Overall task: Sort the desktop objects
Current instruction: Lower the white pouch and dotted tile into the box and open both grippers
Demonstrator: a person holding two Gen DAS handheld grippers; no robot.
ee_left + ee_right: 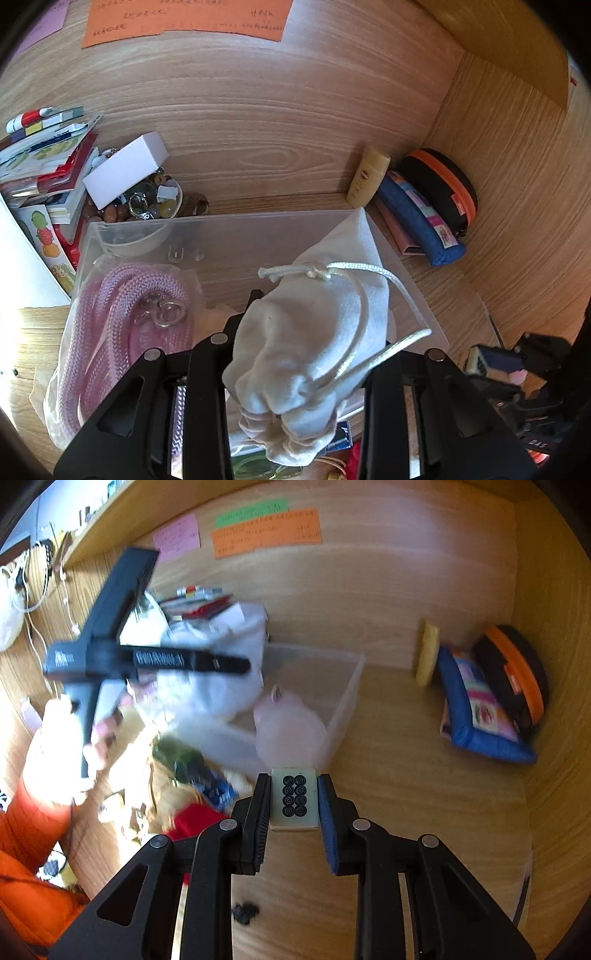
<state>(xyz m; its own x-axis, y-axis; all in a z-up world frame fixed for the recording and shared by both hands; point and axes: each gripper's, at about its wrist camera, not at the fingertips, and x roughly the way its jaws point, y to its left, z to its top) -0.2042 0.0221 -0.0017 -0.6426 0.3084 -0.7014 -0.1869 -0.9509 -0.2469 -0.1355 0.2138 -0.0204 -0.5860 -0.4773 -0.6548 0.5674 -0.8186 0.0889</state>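
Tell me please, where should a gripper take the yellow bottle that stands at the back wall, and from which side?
Probably the yellow bottle is best gripped across its upper body, just under the cap, coming from the front-left. It stands upright against the back wall, and the blue pencil case lies close on its right, so only the front and left sides are free.

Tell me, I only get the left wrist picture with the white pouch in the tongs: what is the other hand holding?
Observer: The right tongs are shut on a small tile with eight black rings on its face.
Operator: Is it over the clear box?
Observer: It is held above the wooden desk, on the near side of the clear box.
Operator: Who holds my pouch?
Observer: A person's hand with an orange sleeve grips the left tongs' handle; the white pouch shows there as a blur.
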